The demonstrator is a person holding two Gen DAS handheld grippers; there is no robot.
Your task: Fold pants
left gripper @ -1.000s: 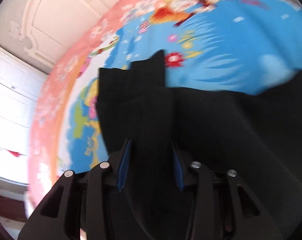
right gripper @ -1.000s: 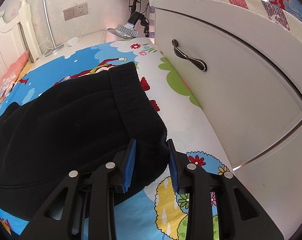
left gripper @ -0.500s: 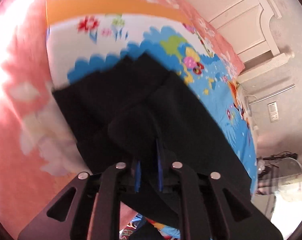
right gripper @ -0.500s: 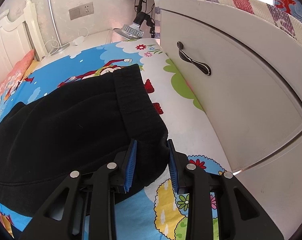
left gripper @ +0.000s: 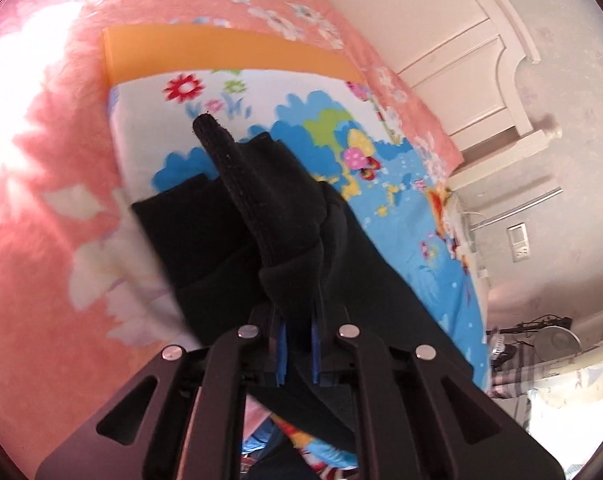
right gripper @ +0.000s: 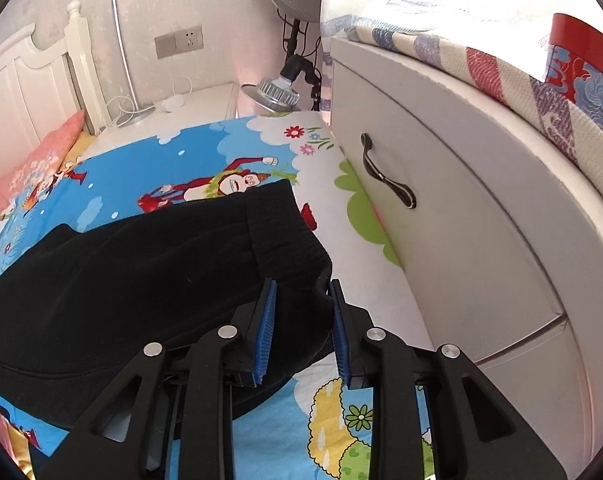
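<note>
On the cartoon bedsheet (right gripper: 205, 152) the black pants (right gripper: 141, 264) are lying, soft and floppy; the left gripper (left gripper: 297, 344) is pinching a bunched leg end, while the right gripper (right gripper: 301, 320) is straddling the waistband corner, jaws apart, where the thicker band looks easiest to grab

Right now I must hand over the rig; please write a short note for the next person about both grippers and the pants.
Left hand-held gripper: shut on a bunched, lifted part of the black pants, near the pink blanket.
Right hand-held gripper: jaws apart around the waistband corner of the pants, not clamped.
The pants lie on the cartoon sheet, beside the white drawer.
Done: one end gripped and raised.
Left: carry it over toward the waistband, lay it flat, and release.
</note>
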